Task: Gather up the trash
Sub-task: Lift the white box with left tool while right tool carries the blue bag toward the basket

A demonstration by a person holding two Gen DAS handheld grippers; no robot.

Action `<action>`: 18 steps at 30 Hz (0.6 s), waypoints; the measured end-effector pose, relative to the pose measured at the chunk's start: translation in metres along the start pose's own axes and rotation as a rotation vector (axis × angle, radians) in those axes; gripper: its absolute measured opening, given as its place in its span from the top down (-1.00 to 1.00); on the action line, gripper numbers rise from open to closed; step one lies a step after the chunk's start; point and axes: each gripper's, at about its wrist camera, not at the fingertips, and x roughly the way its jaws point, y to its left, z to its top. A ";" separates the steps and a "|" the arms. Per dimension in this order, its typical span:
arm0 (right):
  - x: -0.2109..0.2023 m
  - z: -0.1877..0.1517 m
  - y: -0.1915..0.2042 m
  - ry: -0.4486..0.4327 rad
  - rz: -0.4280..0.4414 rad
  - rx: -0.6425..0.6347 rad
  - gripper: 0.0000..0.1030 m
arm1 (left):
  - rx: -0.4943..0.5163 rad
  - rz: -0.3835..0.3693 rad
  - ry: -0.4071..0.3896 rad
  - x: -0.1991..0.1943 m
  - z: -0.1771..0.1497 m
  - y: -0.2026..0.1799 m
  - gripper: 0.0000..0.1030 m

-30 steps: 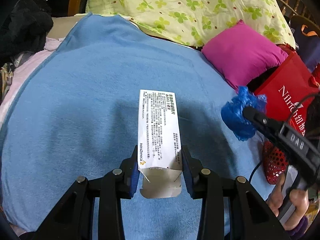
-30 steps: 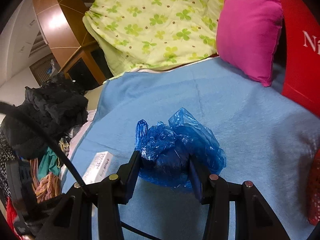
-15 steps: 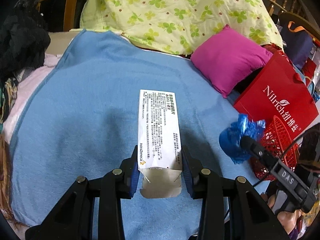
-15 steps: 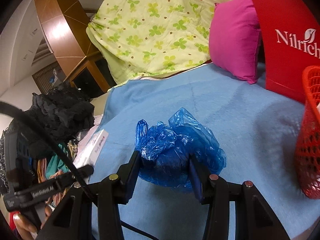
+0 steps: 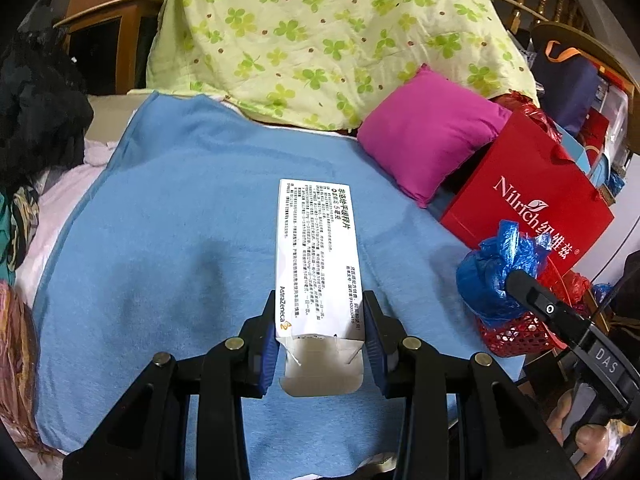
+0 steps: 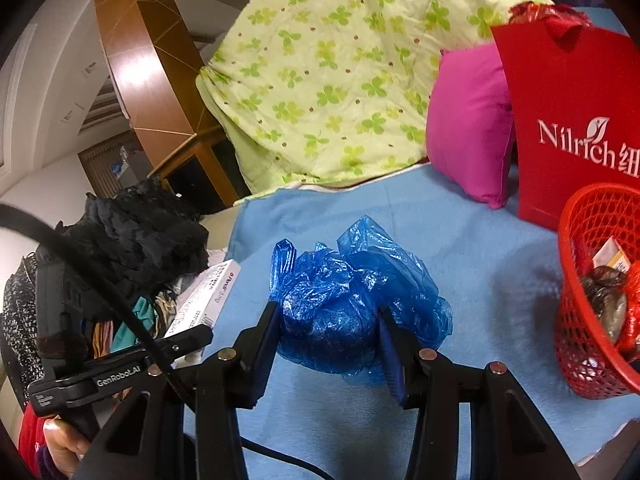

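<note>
Clearly, my left gripper (image 5: pixel 320 332) was clamped on a slim white cardboard medicine box (image 5: pixel 318 256), its blue pads pressing the two long sides near the torn-open end, where the flaps hung loose toward me. The box, printed with fine dense text, pointed straight ahead of the gripper and was lifted off the fuzzy blue blanket (image 5: pixel 168 248) beneath it.

My right gripper (image 6: pixel 328 340) was closed on a crumpled blue plastic bag (image 6: pixel 344 300), thin, glossy and crinkled into a rough ball, with loose folds spilling out above and to the right of the pads. That bundle also hung clear of the same soft blanket.

Just to the right of the right gripper stood a round red basket (image 6: pixel 576 320) of open plastic mesh, with a few scraps already lying in it: something shiny and red, a dull brownish wad, and a small card. Beyond the basket rose a stiff red paper bag (image 6: pixel 568 92) with white lettering, and beside that a plump magenta cushion (image 6: pixel 468 128). Farther ahead of both grippers lay a rumpled pale green quilt (image 5: pixel 340 40) with a clover print. To the left of the right gripper I saw a heap of black ruffled fabric (image 6: pixel 136 232).
</note>
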 end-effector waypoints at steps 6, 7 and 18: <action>-0.014 0.002 0.007 -0.024 0.009 -0.013 0.05 | 0.020 -0.012 -0.014 -0.012 0.001 -0.007 0.23; -0.016 0.002 0.008 -0.027 0.011 -0.013 0.05 | 0.023 -0.013 -0.017 -0.014 0.001 -0.009 0.23; -0.036 0.005 0.002 -0.068 0.011 -0.002 0.05 | 0.045 -0.015 -0.041 -0.027 0.002 -0.022 0.23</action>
